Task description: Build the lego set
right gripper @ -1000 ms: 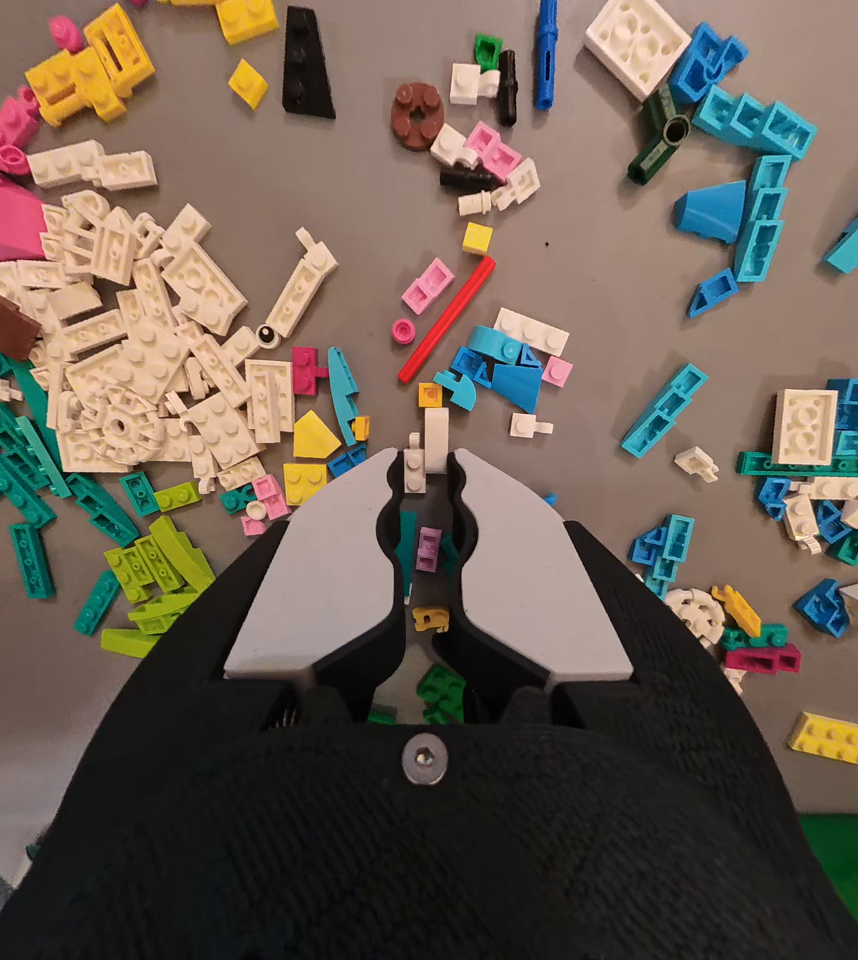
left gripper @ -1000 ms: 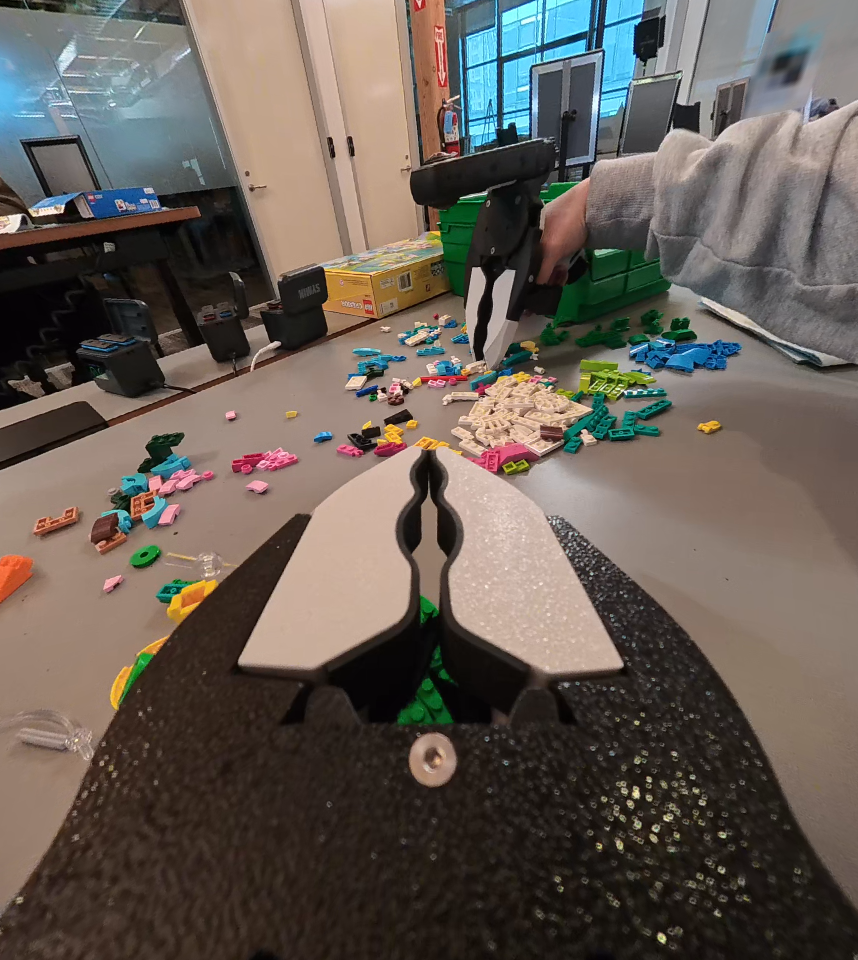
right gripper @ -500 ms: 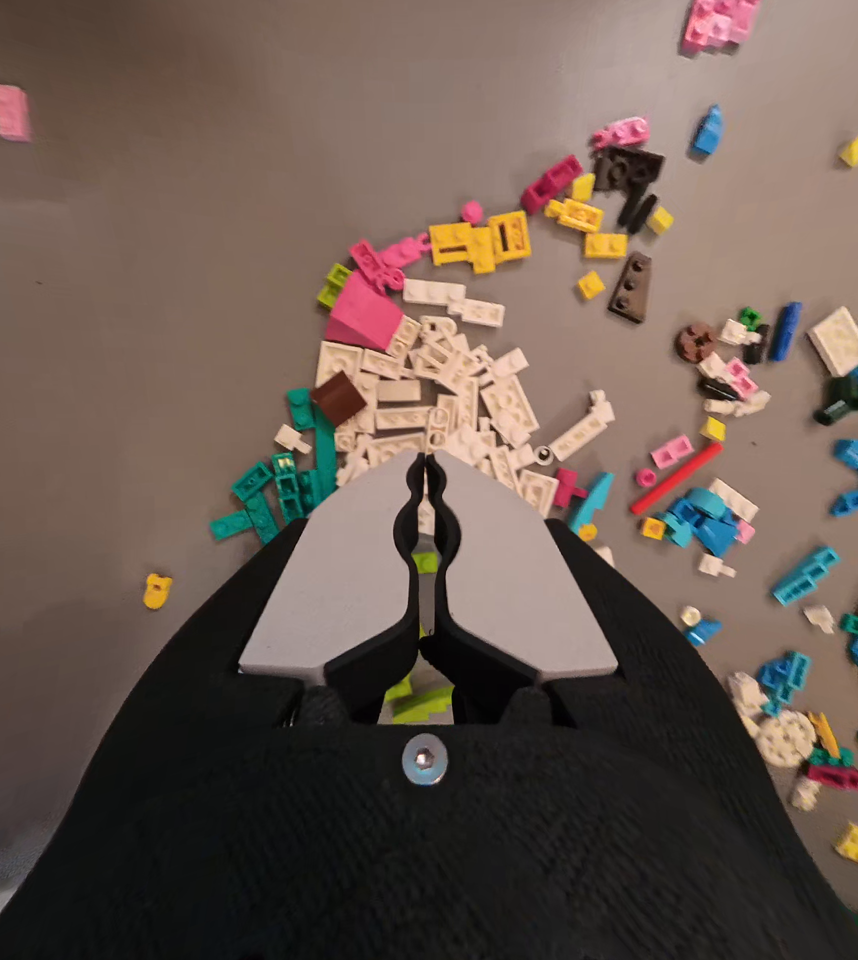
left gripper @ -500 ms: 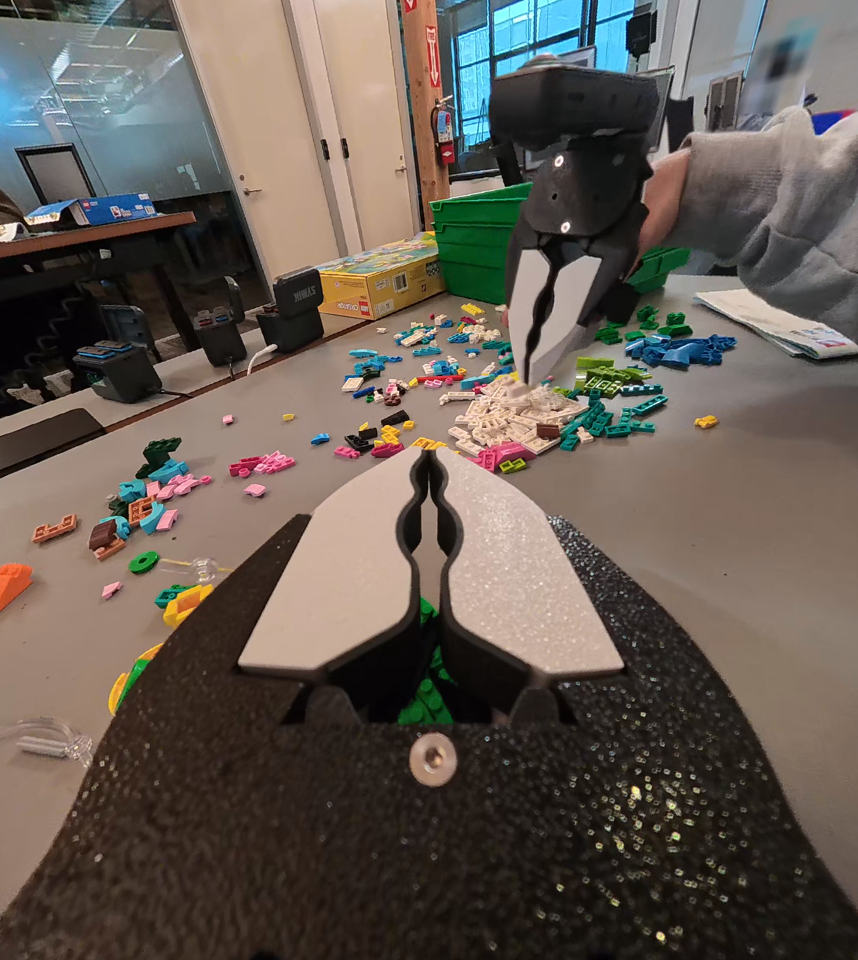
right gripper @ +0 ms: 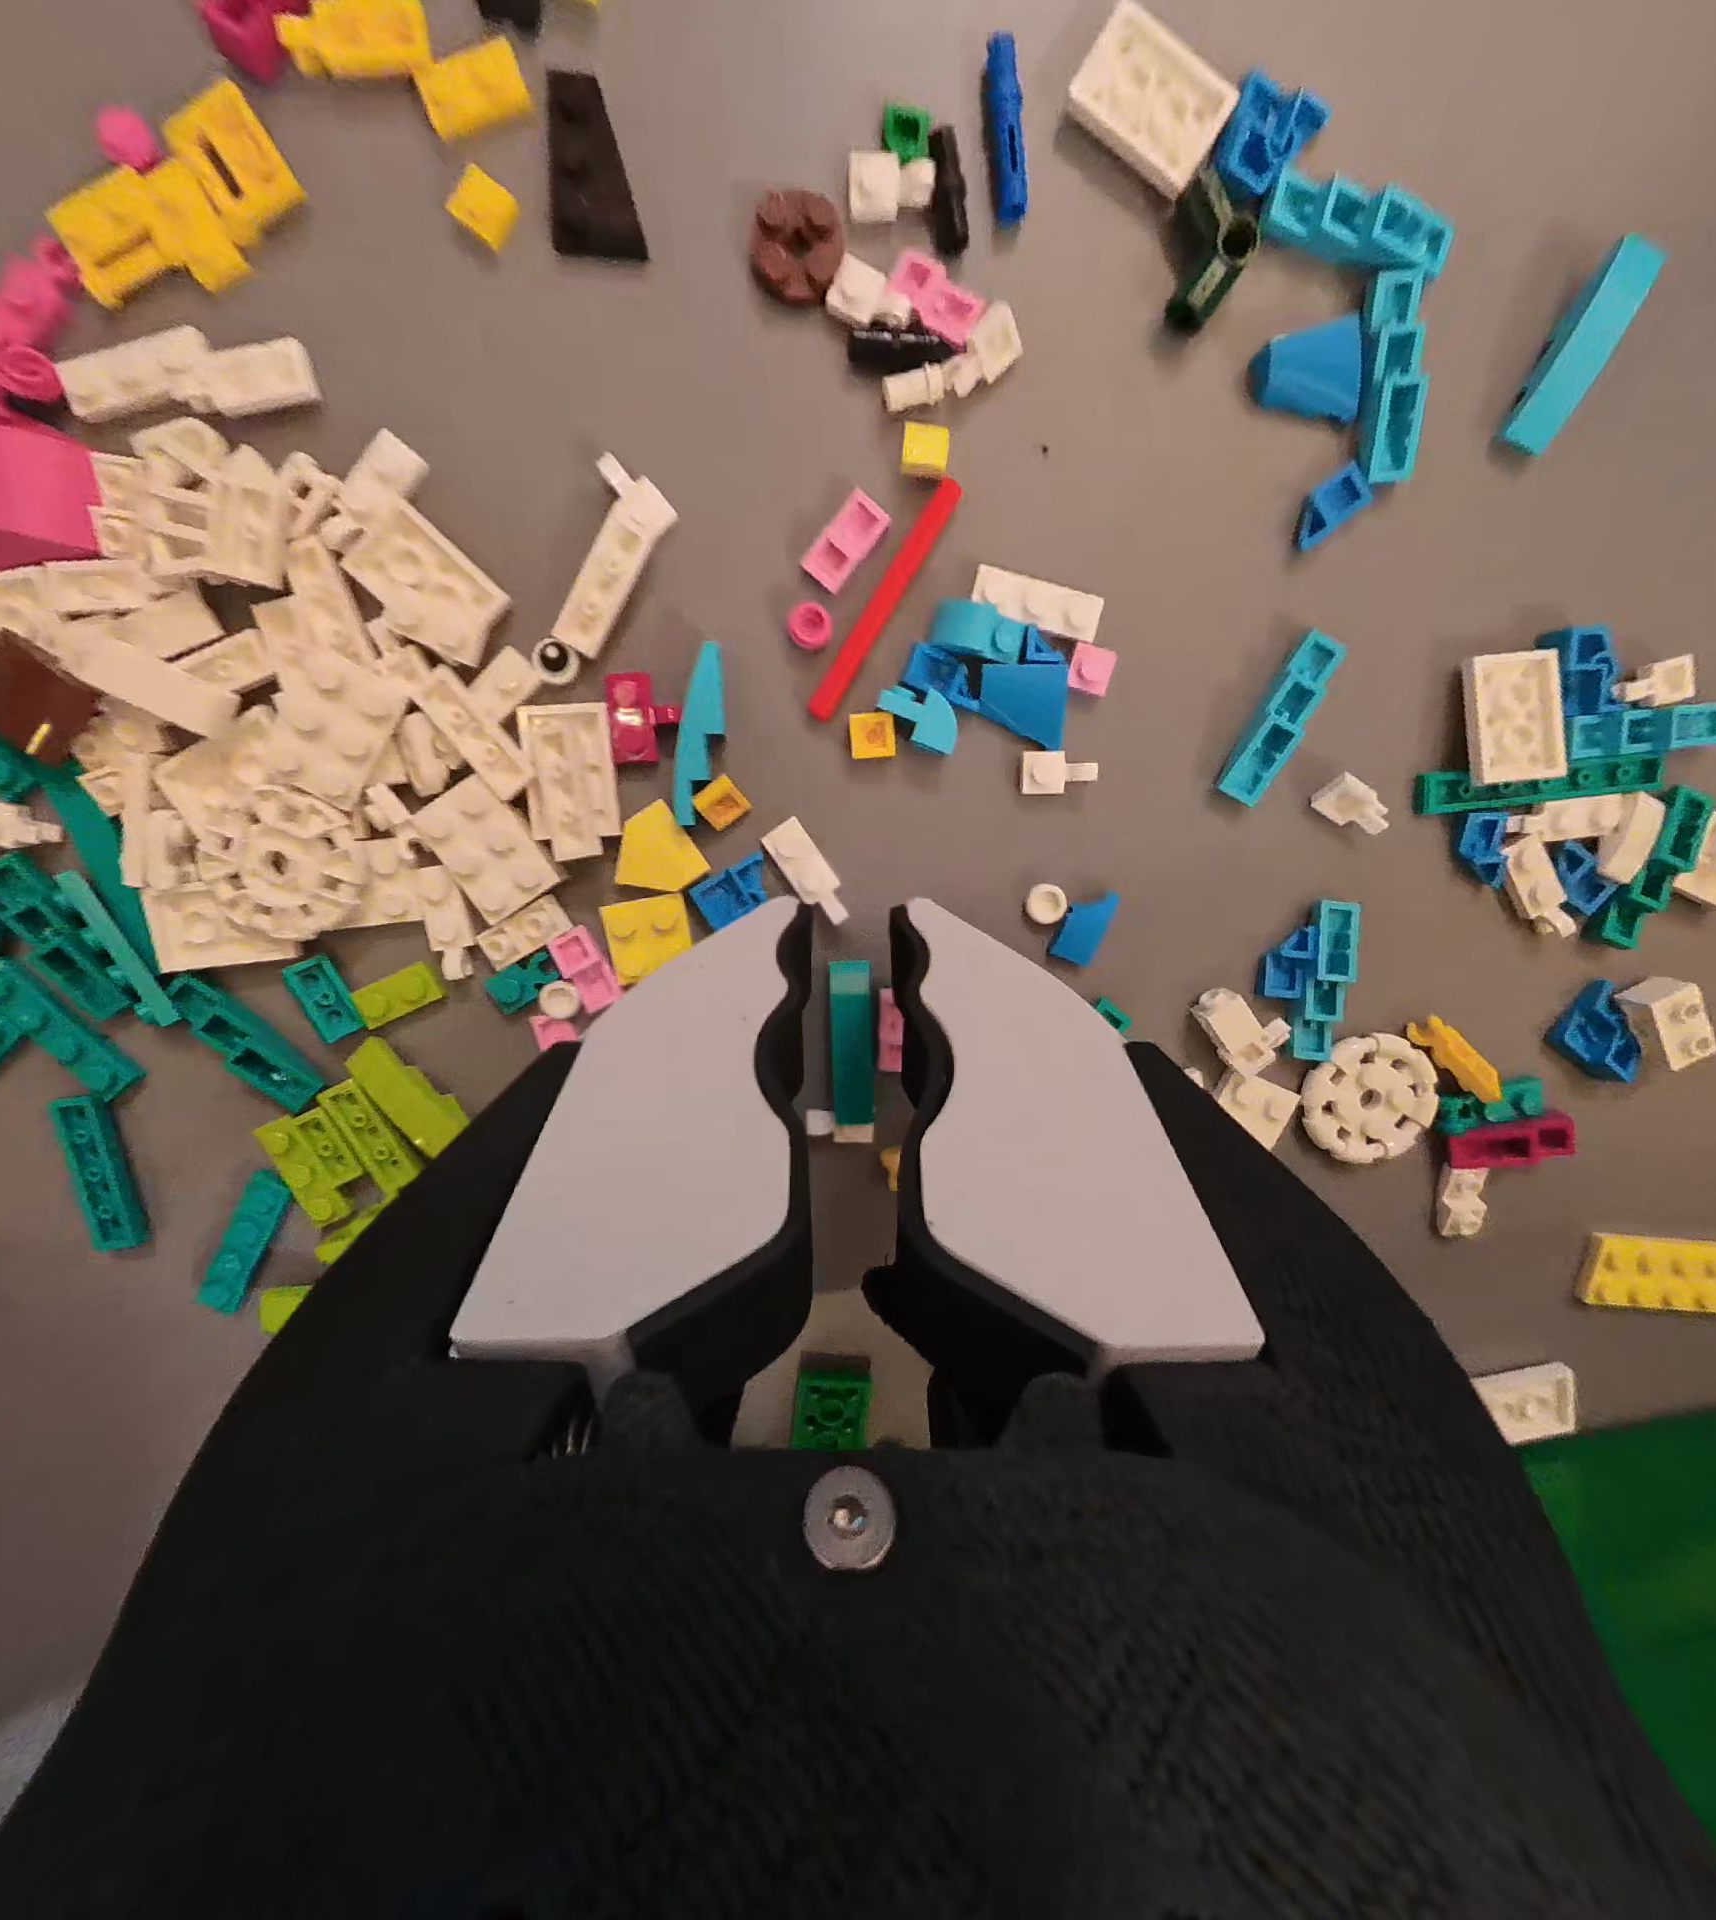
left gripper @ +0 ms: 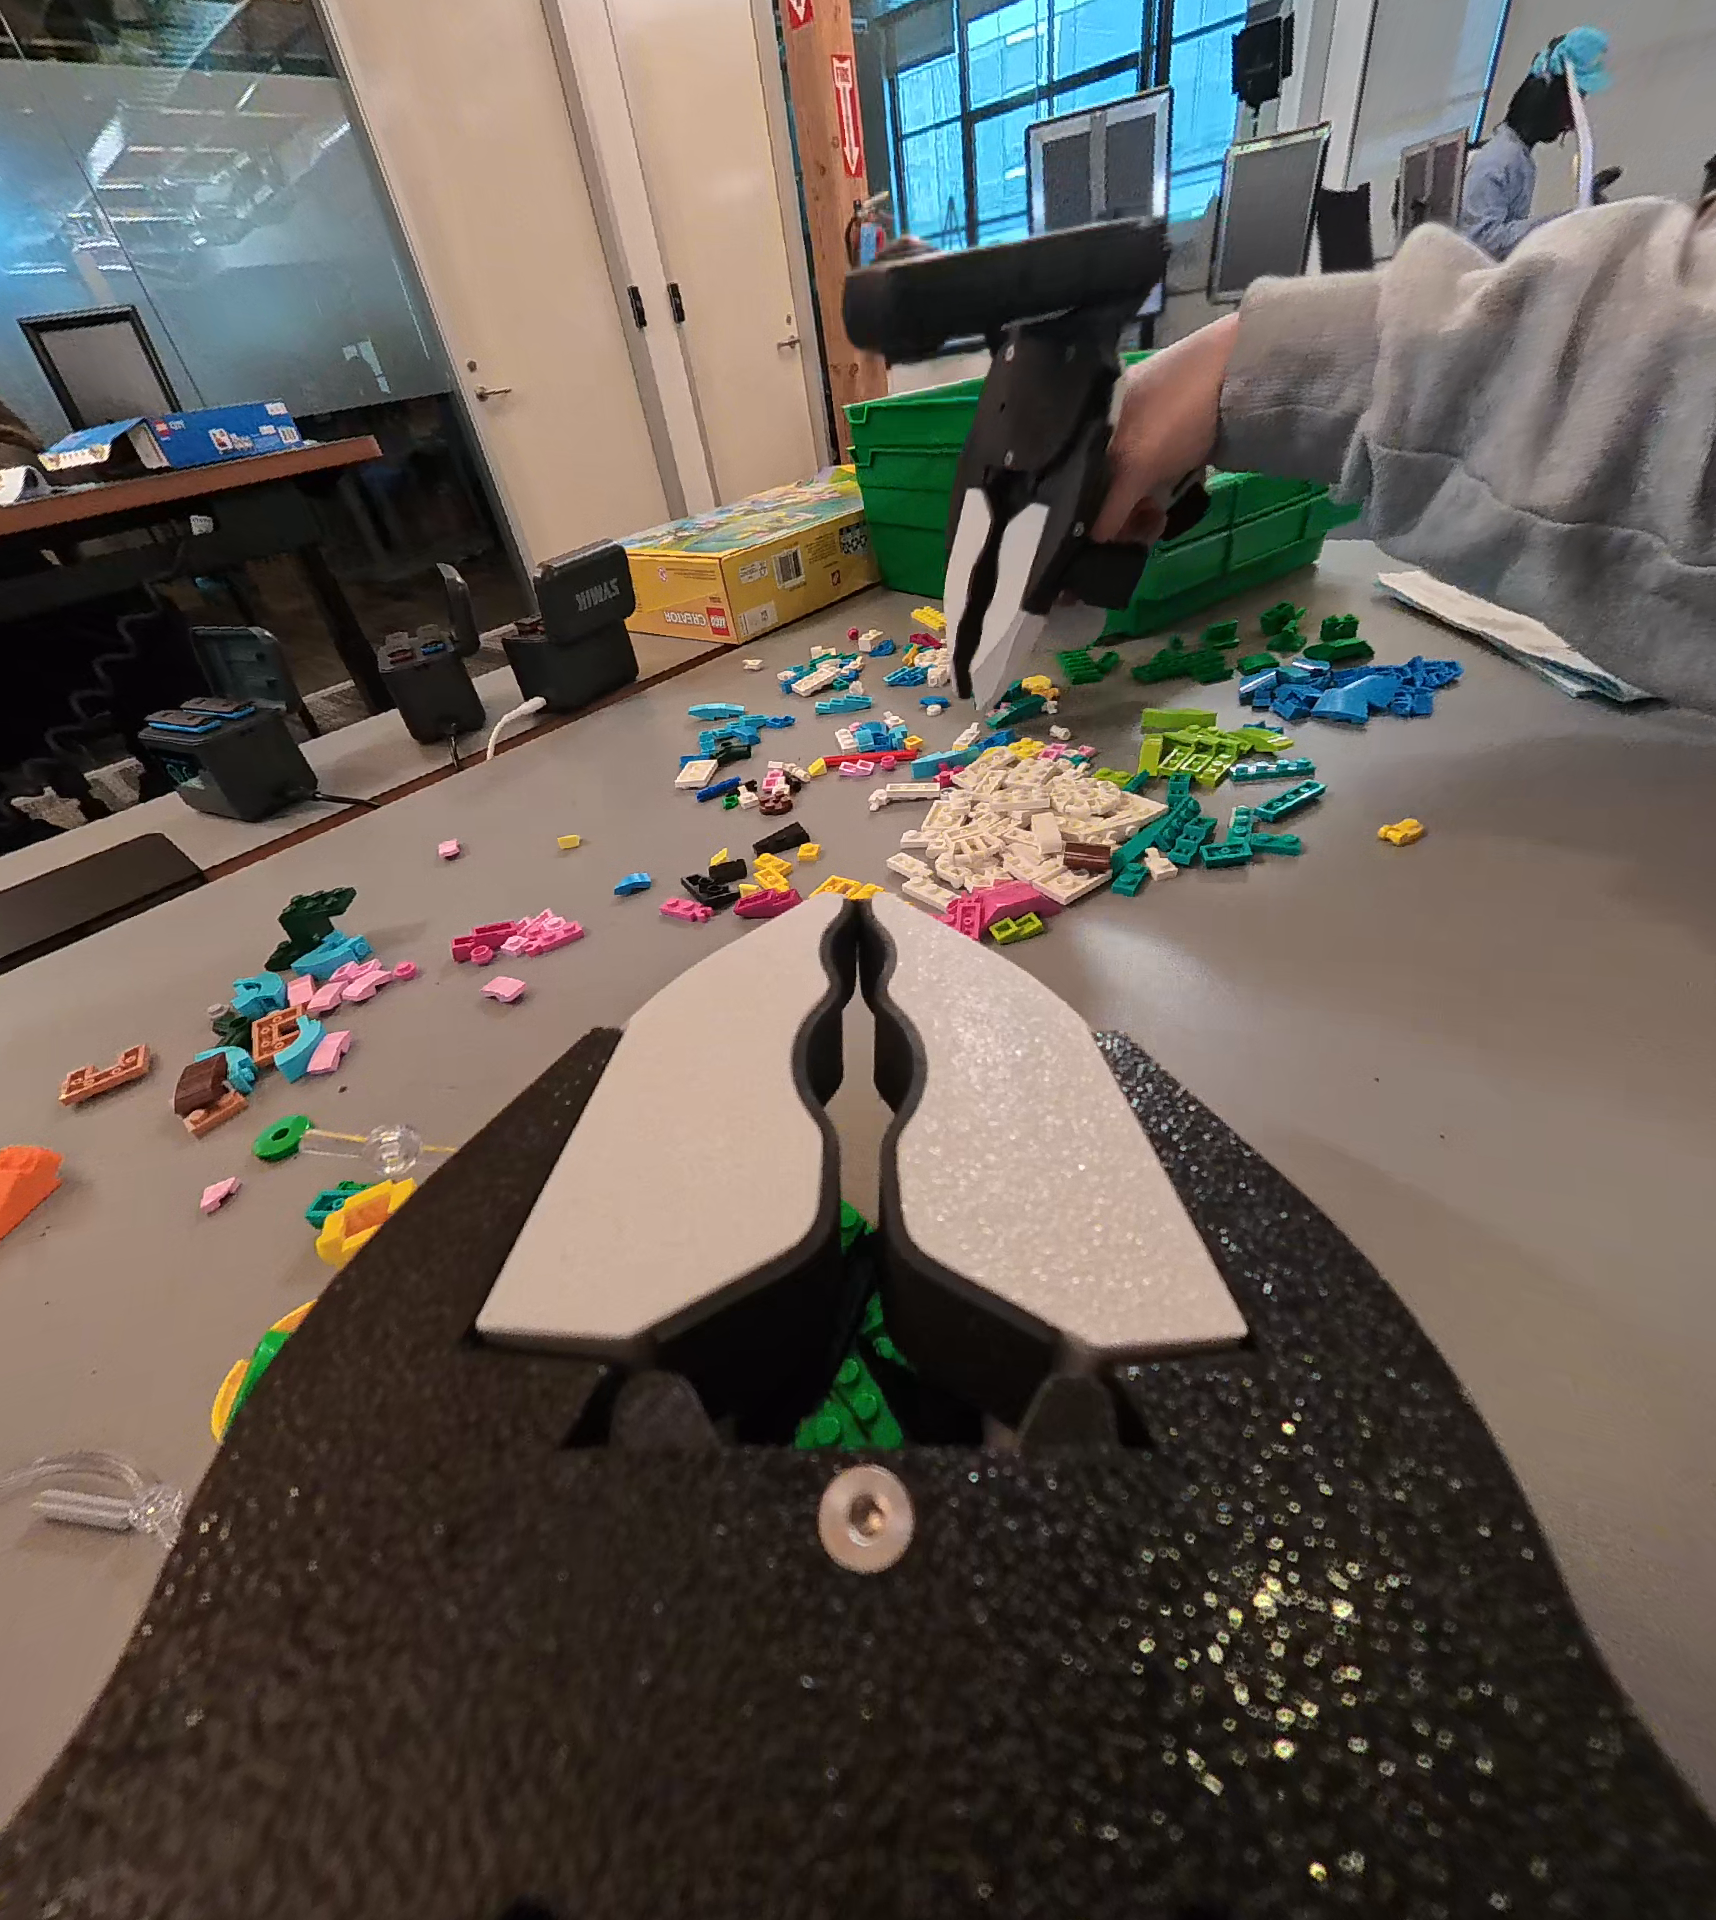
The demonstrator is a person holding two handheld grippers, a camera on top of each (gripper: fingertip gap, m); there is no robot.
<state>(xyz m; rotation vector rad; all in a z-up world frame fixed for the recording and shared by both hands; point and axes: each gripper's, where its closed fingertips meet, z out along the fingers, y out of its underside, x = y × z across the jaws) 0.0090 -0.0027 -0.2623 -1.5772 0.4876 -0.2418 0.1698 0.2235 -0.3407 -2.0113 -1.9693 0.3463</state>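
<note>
Beside the white brick pile [right gripper: 293, 727], the right tongs [right gripper: 851, 920] hang spread over a teal piece [right gripper: 849, 1039], pads clear of it. The left tongs [left gripper: 859, 909] sit short of the pile, pressed together on nothing.

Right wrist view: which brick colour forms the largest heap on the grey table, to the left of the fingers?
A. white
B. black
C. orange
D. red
A: the white bricks make a broad heap on the table, left of the right gripper.
</note>
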